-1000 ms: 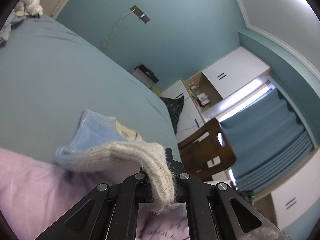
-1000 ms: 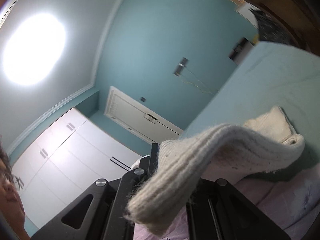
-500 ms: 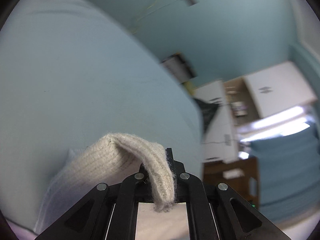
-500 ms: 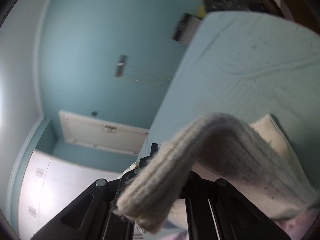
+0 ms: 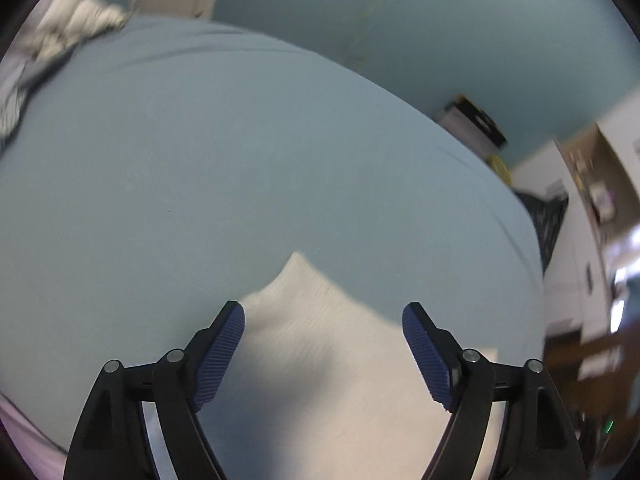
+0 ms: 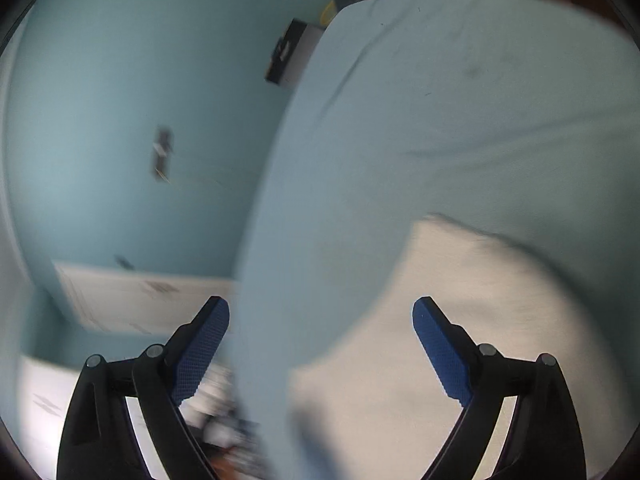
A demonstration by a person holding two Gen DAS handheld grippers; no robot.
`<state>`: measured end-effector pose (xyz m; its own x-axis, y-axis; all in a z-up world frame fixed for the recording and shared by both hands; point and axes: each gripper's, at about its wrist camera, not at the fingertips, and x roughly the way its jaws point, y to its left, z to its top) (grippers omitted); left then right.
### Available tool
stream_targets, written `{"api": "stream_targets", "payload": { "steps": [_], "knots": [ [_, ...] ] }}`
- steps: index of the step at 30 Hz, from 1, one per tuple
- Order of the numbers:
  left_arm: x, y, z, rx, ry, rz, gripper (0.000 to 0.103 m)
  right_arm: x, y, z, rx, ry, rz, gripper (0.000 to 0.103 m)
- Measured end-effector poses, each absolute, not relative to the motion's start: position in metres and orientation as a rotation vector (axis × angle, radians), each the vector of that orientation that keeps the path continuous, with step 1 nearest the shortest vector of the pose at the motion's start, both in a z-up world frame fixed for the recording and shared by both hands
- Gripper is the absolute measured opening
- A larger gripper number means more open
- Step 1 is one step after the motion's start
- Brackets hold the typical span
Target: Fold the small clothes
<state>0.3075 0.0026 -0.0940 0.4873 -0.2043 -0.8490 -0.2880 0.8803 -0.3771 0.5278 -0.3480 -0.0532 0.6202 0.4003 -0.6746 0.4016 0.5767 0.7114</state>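
Here, nearest the lenses, two grippers are showing, one per view, each with two black fingers faced with blue ribbed pads. The left gripper (image 5: 323, 316) is standing wide apart, its jaws having just been opening, and nothing is being pinched: the cream knitted garment (image 5: 340, 344) is lying under and between the pads without either one pressing on it. The right gripper (image 6: 321, 312) is likewise spread wide, its jaws also having just been opening, and it is gripping nothing; the same garment is lying flat below its right-hand pad (image 6: 440, 356), blurred by motion. Only one garment is showing clearly, and it is resting on the pale blue bed (image 5: 240, 168), toward the near edge in both views. Farther off, at the bed's far left corner in the left wrist view, a blurred heap of pale cloth (image 5: 76, 28) is lying; how many pieces it holds cannot be told. Beyond the bed's far edge, a teal wall (image 6: 120, 100) is rising, with one dark box (image 5: 476, 120) standing against it.
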Motion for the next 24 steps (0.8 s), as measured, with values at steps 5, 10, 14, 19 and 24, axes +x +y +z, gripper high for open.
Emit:
{"api": "stream_targets", "payload": {
  "steps": [5,10,14,19,24],
  "knots": [
    [0.234,-0.001,-0.115,-0.337,1.116,0.067,0.088,0.490,-0.364,-0.091,0.546,1.144,-0.088,0.091],
    [0.178,-0.004,-0.156,-0.265,1.207,0.087,0.088,0.465,-0.368,-0.141,0.599,1.326,-0.004,0.068],
    [0.156,0.009,-0.172,-0.265,1.243,0.088,0.088,0.460,-0.358,-0.133,0.509,1.292,-0.025,0.013],
    [0.141,0.023,-0.149,-0.236,1.199,0.106,0.088,0.407,-0.381,-0.074,0.602,0.967,-0.026,0.008],
    [0.134,0.039,-0.132,-0.262,1.162,0.087,0.088,0.389,-0.393,-0.106,0.560,1.071,-0.165,0.008]
  ]
}}
